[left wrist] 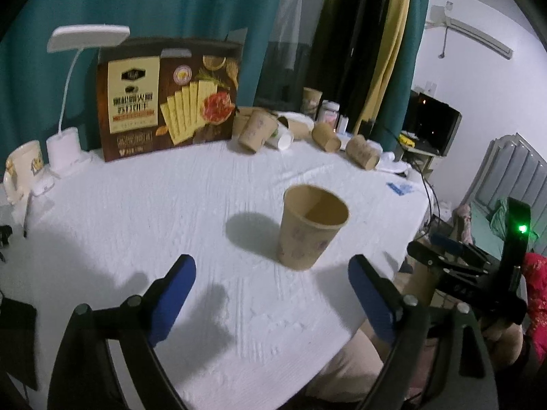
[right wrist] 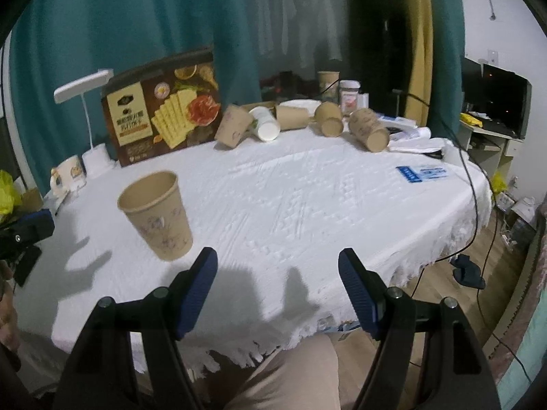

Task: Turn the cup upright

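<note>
A tan paper cup (left wrist: pixel 309 227) with a faint floral print stands upright, mouth up, on the white tablecloth (left wrist: pixel 154 212). It also shows in the right wrist view (right wrist: pixel 157 213), to the left. My left gripper (left wrist: pixel 271 270) is open and empty, with its blue pads just short of the cup and apart from it. My right gripper (right wrist: pixel 277 263) is open and empty over the table's near edge, to the right of the cup. It also shows in the left wrist view (left wrist: pixel 441 249), at the far right.
Several paper cups (right wrist: pixel 330 119) lie on their sides along the table's far edge. A cracker box (left wrist: pixel 167 99), a white desk lamp (left wrist: pixel 65 143) and a mug (left wrist: pixel 24 167) stand at the back left. A blue card (right wrist: pixel 422 173) and a black cable (right wrist: pixel 473 184) lie at the right.
</note>
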`<state>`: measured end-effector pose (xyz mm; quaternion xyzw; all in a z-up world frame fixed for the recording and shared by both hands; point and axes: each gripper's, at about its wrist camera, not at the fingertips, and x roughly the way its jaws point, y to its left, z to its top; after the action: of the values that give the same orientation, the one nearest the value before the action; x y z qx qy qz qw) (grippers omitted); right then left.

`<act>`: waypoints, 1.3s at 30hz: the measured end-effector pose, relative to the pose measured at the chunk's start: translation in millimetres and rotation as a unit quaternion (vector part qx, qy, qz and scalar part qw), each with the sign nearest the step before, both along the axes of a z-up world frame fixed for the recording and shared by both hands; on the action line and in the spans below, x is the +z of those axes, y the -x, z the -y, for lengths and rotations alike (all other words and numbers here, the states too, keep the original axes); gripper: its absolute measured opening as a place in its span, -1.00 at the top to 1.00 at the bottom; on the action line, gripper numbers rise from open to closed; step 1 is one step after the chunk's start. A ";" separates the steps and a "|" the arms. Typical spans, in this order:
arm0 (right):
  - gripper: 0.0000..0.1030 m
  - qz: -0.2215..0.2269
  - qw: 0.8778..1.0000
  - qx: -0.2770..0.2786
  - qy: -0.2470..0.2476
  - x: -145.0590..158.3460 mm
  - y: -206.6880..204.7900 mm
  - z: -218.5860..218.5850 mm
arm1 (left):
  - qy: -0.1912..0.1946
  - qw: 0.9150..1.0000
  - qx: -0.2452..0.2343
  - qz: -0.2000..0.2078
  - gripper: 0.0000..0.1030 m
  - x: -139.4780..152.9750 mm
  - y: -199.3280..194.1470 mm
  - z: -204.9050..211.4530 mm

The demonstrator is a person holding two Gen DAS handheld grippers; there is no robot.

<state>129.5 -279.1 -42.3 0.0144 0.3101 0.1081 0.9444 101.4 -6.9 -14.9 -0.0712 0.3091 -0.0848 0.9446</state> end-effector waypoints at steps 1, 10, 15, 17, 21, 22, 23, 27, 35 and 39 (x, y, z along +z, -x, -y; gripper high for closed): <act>-0.38 0.002 1.000 -0.002 -0.003 3.7 0.4 2.5 | -0.002 1.000 0.001 0.005 -0.78 4.1 0.3 0.7; -0.38 0.041 0.999 -0.017 -0.005 48.7 10.9 15.6 | -0.008 0.998 0.000 0.056 -0.79 37.6 0.7 11.5; -0.46 0.077 0.997 -0.022 -0.003 77.6 21.0 19.2 | -0.014 0.994 -0.012 0.108 -0.91 60.7 10.7 20.2; -0.50 0.093 0.995 -0.022 -0.004 88.3 26.8 19.3 | -0.014 0.992 -0.018 0.125 -0.91 70.7 14.4 23.5; -0.50 0.117 0.993 -0.019 0.000 110.0 37.2 15.8 | -0.015 0.988 -0.026 0.153 -0.92 87.8 20.0 28.7; -0.50 0.123 0.992 -0.017 0.002 114.9 39.9 14.5 | -0.019 0.987 -0.027 0.160 -0.92 91.9 21.7 30.2; -0.50 0.131 0.991 -0.015 0.004 121.1 43.5 12.7 | -0.024 0.985 -0.029 0.167 -0.92 95.7 23.5 32.2; -0.51 0.154 0.988 -0.010 0.007 138.4 54.3 7.4 | -0.040 0.981 -0.028 0.187 -0.94 106.4 30.5 35.1; -0.53 0.187 0.982 0.003 0.009 164.1 69.9 -7.9 | -0.055 0.976 -0.005 0.209 -1.00 122.7 41.4 23.6; -0.57 0.194 0.981 0.009 0.009 170.7 69.8 -16.3 | -0.056 0.973 0.003 0.222 -1.00 128.2 46.5 13.7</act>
<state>59.7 -262.8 128.4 -0.0180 0.1218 0.1141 0.9858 55.0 -20.6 113.3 0.0012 0.0956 -0.0784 0.9923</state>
